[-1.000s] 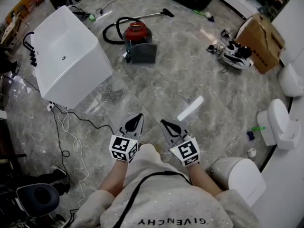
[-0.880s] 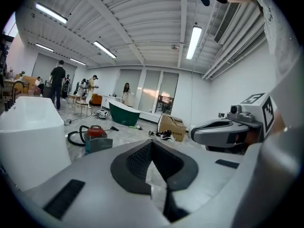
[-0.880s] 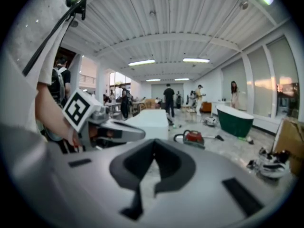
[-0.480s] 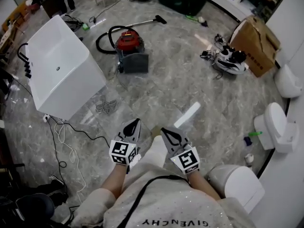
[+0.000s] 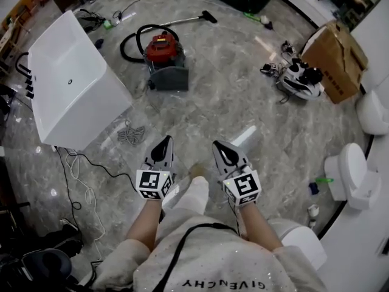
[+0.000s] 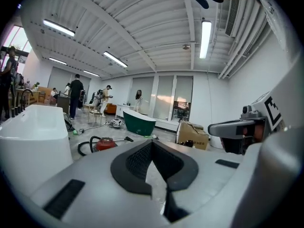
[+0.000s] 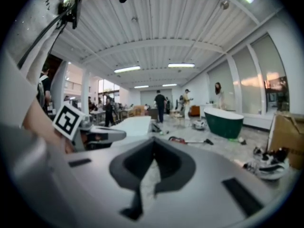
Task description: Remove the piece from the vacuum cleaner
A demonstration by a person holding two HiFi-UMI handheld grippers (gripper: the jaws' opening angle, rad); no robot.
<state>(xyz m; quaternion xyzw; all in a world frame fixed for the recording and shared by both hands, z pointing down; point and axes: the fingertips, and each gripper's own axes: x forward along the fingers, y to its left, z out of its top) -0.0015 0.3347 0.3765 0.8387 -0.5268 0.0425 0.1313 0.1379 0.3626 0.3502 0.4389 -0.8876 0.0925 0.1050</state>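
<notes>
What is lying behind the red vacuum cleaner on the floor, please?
A black hose loops behind the vacuum cleaner, and its wand runs to a floor nozzle. Where the hose joins the body is covered.

A bathroom-fittings showroom: a white bathtub (image 5: 73, 90), a dark green bathtub (image 6: 139, 123) and toilets (image 5: 355, 172) stand on a marble floor (image 5: 231, 102) under strip lights (image 6: 205, 39).

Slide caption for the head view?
Left claw and right claw, shut and empty, point toward the red vacuum cleaner near the white bathtub.
</notes>
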